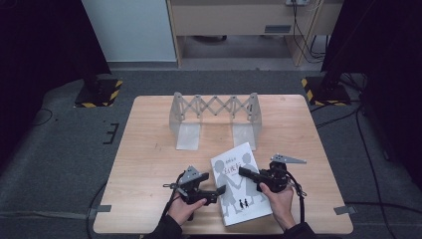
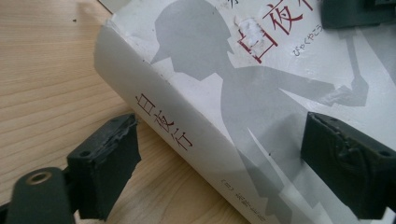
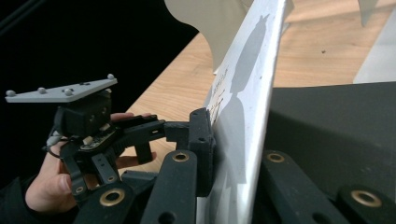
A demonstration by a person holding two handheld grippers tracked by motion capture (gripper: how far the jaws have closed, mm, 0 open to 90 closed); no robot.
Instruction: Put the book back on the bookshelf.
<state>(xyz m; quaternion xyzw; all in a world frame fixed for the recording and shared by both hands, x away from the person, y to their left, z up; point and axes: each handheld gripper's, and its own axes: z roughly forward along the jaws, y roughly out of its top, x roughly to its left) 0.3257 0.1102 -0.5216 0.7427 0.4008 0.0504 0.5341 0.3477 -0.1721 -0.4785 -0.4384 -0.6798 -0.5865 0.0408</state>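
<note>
A white book point(image 1: 241, 184) with grey silhouettes and red characters on its cover lies flat near the table's front edge. My left gripper point(image 1: 221, 191) is at its left side, open. In the left gripper view the book's spine point(image 2: 177, 126) runs between the jaws: one pad point(image 2: 105, 163) rests over the wood, the other point(image 2: 345, 163) hovers above the cover, and neither presses. My right gripper point(image 1: 242, 172) reaches in from the right and is shut on the book's cover edge point(image 3: 247, 93), which shows as a thin white sheet pinched between its jaws.
A grey folding scissor-type rack point(image 1: 214, 117) stands at the back middle of the wooden table point(image 1: 149, 149). Dark floor surrounds the table, with stand bases point(image 1: 97, 92) at both back corners. The person's left hand point(image 3: 46, 186) holds the left gripper.
</note>
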